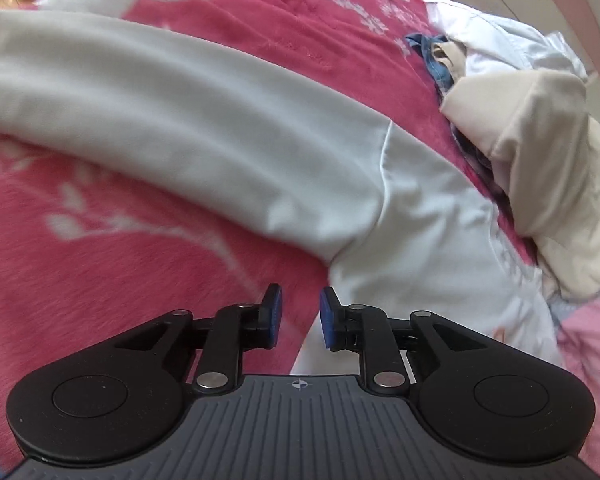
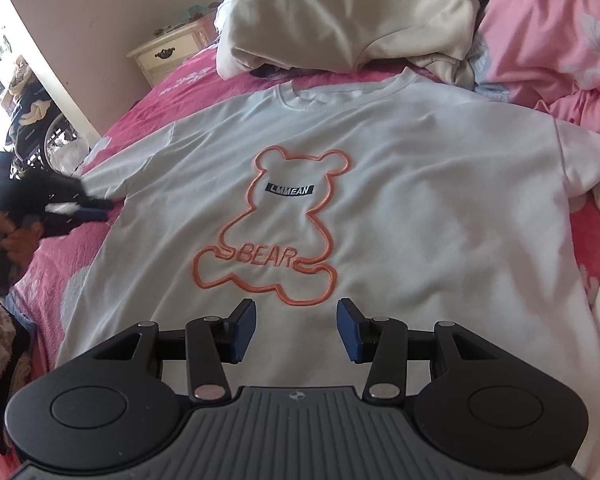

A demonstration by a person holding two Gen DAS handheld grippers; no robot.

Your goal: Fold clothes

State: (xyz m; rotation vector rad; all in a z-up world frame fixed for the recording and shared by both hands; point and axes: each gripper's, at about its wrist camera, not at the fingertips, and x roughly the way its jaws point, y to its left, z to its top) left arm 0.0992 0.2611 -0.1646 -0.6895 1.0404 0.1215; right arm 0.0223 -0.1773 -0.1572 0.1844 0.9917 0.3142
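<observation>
A: Where is the white cotton sweatshirt with the orange bear outline (image 2: 340, 184)?

B: Spread flat, front up, on the pink fleece bed blanket (image 1: 120, 264), its left sleeve (image 1: 148, 112) stretched out.

A: The tools?

B: Left tool (image 1: 300, 314): narrow gap, nothing between. Right tool (image 2: 297, 330): wider apart, empty, above the hem. A cream clothes pile (image 2: 340, 12) lies beyond the collar.
</observation>
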